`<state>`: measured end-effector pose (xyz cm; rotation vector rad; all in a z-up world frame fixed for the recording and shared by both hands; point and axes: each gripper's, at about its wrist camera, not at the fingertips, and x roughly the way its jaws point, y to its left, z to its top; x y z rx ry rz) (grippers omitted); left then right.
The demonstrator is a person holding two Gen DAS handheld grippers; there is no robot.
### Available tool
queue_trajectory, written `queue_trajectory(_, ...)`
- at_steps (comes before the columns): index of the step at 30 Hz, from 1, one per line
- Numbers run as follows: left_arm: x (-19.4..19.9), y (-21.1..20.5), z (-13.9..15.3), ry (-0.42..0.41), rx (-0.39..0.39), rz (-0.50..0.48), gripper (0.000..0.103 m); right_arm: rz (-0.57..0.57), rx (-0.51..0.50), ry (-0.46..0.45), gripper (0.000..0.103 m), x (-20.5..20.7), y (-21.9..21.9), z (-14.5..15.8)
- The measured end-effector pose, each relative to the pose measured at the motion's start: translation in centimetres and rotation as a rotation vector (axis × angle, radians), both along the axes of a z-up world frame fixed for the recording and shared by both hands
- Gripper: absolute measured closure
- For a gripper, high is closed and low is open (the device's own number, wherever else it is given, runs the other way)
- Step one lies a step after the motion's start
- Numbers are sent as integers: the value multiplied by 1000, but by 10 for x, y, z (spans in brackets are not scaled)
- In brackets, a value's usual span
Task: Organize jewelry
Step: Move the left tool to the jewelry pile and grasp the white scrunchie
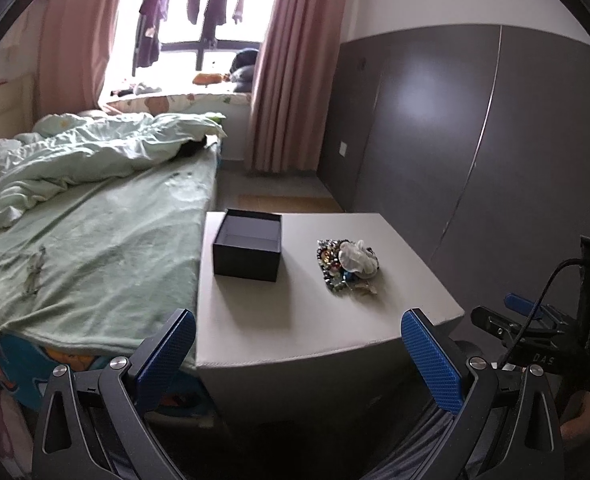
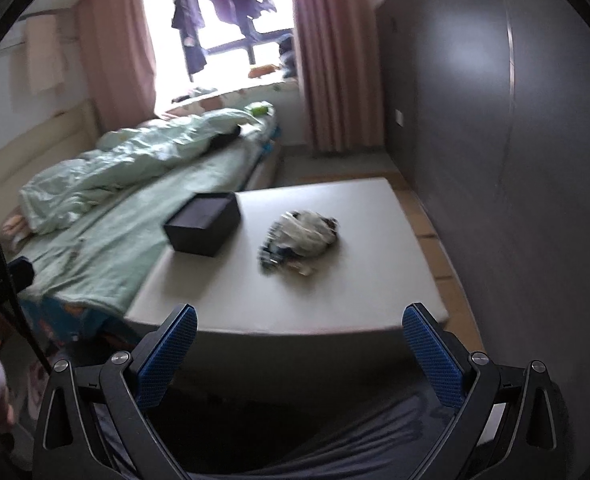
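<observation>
Two grippers are presented to the work, the left gripper [image 1: 299,354] and the right gripper [image 2: 299,350], and on both my fingers stand spread wide with nothing between them, short of the near edge of the counter [image 1: 335,328]. The main risk I judge is a tangled pick: the jewelry pile [image 1: 347,266] is one knotted heap, so closing on a single strand could drag the whole mass along and scatter beads over the counter or off its right edge onto the floor. A second risk is nudging the black box [image 1: 249,246], which sits at the far left of the counter just beside the bed [image 1: 95,232]; a push could tip it over that edge. The right wrist view is blurred, so fine aim from that side is unreliable. The pile lies right of the box, clearly apart from it, near the counter's middle. It shows dark and coloured beads, with a pale, crumpled translucent piece on top and small light pieces at its near edge. The box is open, and its interior looks dark and empty.
</observation>
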<state>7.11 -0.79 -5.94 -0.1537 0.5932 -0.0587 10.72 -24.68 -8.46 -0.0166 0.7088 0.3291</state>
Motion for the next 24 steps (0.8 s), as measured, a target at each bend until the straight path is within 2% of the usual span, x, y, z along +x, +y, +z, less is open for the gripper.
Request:
queue_trajectory(7,41,-15,-10,30,3,-76,0,-39,8,12,0,18,-17,-15)
queue_trajectory(13,79,-23,-13,35,-10,-116,0,-135,10,22,0,38,-30,-24)
queue_trajectory(18,112,-35,-26,74,-13,-147,0,-226,-11,-44,0,45,-37,-26)
queue_trajectory(24,144,-48,-46,133,-20,-184,0,-215,-30,-80,0,59,-35,-36)
